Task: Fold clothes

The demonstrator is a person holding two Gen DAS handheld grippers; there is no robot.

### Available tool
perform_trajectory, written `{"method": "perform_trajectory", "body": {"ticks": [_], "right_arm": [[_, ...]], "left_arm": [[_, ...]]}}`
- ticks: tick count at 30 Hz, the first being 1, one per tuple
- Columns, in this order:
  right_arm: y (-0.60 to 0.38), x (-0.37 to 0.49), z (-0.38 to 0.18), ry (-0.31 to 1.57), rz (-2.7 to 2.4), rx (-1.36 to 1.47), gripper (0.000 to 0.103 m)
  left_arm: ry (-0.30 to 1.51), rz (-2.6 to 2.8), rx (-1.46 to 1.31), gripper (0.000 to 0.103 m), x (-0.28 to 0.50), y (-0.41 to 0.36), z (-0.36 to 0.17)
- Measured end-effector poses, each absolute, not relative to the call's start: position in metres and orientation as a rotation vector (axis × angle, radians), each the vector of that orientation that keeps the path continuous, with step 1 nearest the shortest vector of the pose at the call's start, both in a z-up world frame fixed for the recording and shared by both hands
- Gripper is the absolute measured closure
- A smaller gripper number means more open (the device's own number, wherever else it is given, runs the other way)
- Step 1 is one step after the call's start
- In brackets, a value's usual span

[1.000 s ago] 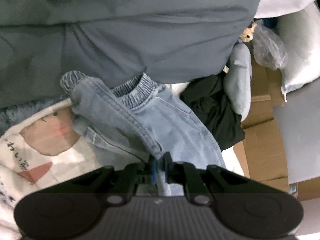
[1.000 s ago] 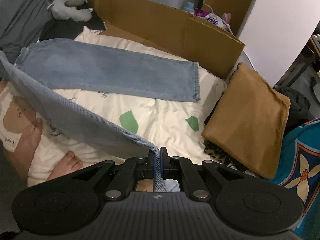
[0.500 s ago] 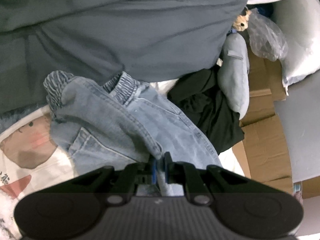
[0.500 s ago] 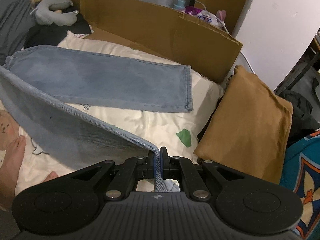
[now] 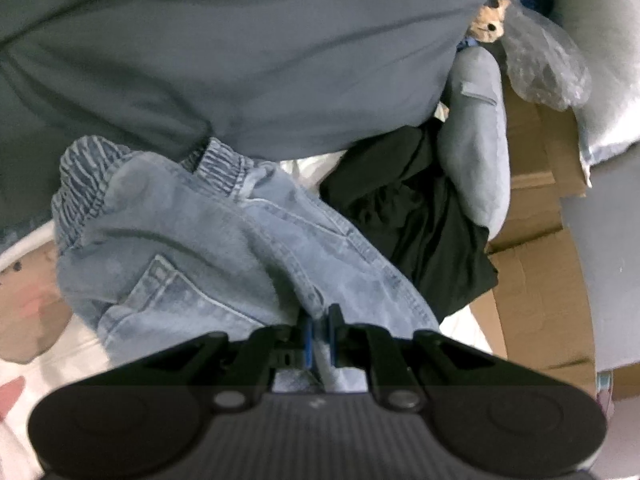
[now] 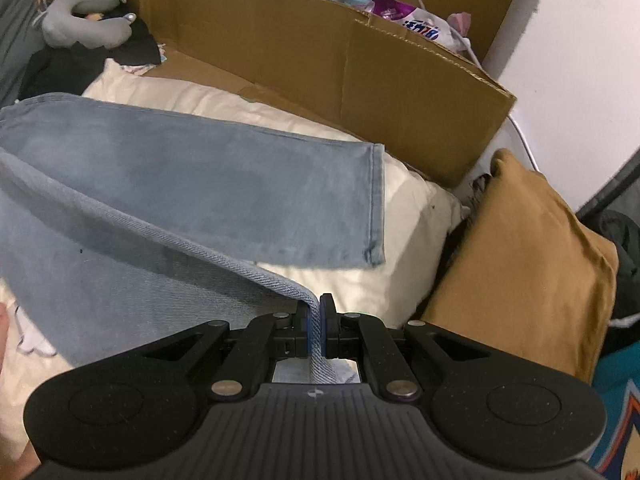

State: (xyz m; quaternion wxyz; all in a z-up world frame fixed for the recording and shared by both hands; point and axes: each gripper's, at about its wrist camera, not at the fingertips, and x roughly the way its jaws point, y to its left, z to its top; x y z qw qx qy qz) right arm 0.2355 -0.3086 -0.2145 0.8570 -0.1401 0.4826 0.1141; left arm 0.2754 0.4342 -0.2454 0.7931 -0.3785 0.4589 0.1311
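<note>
A pair of light blue jeans (image 5: 208, 248) lies on a cream printed bedsheet (image 6: 408, 216). In the left wrist view its elastic waistband (image 5: 216, 168) is bunched near a grey quilt, and my left gripper (image 5: 319, 316) is shut on a fold of the denim below it. In the right wrist view one leg (image 6: 224, 184) lies flat across the sheet with its hem to the right. The other leg (image 6: 120, 264) hangs lifted in front of it, my right gripper (image 6: 317, 312) shut on its hem edge.
A grey quilt (image 5: 240, 48) fills the top of the left view. Black clothing (image 5: 416, 216) and a grey neck pillow (image 5: 480, 136) lie beside the waistband. A cardboard wall (image 6: 320, 60) runs behind the bed. A folded mustard garment (image 6: 528, 264) rests at the right.
Both grippers moved across the bed with the denim. The lifted leg now hangs nearer the flat leg, and a bare foot seen at the left has left the right view.
</note>
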Motion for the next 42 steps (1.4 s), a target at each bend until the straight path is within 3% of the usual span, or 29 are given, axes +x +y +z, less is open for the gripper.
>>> {"method": "perform_trajectory", "body": {"ticks": [33,39,42], "right_arm": [[-0.237,0.447,-0.277,1.061,0.315,-0.539,0.102],[-0.235,0.469,-0.326,1.093,0.309,-0.495,0.102],[-0.237,0.472,-0.334,1.089,0.297,-0.432,0.101]], "left_arm": [[1.038,0.378,-0.789,0.094,0.386,0.438,-0.298],[1.064,0.363,-0.867,0.083,0.388,0.430,-0.318],[1.083,0.318,-0.905,0.082,0.391,0.423,-0.321]]}}
